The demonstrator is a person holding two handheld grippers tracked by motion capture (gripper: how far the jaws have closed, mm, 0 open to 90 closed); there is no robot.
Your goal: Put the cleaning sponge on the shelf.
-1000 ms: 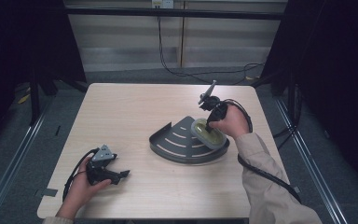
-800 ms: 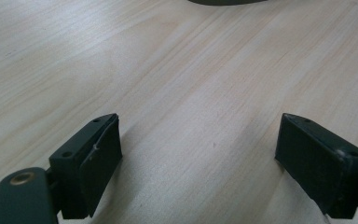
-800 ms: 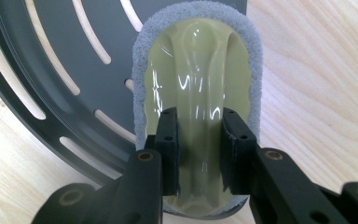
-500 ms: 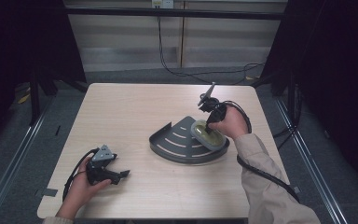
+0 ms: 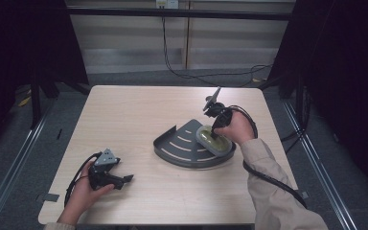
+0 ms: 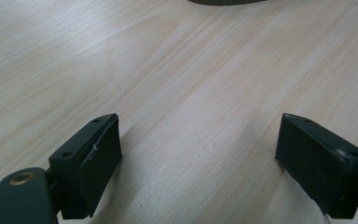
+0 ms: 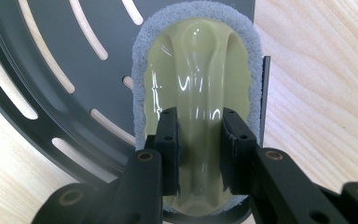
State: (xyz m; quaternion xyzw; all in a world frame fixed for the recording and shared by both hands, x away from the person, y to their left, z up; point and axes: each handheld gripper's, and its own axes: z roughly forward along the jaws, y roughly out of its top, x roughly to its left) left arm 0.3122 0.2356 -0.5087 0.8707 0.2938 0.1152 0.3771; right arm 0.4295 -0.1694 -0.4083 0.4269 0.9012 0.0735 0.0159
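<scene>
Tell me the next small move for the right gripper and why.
Probably open the jaws and back off: the right gripper is shut on the scrubber's raised handle, and its pad already seems to lie flat on the slotted rack.

It looked like a lab recording bay: a bare wooden tabletop (image 5: 139, 120) stood inside dark curtains (image 5: 24, 43), with metal floor rails (image 5: 14, 158) and cables (image 5: 182, 72) at twelve o'clock.

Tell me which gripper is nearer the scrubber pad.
Right. The right gripper is clamped on the scrubber pad over the slotted tray; the left gripper rests open at the table's near-left, well apart.
</scene>
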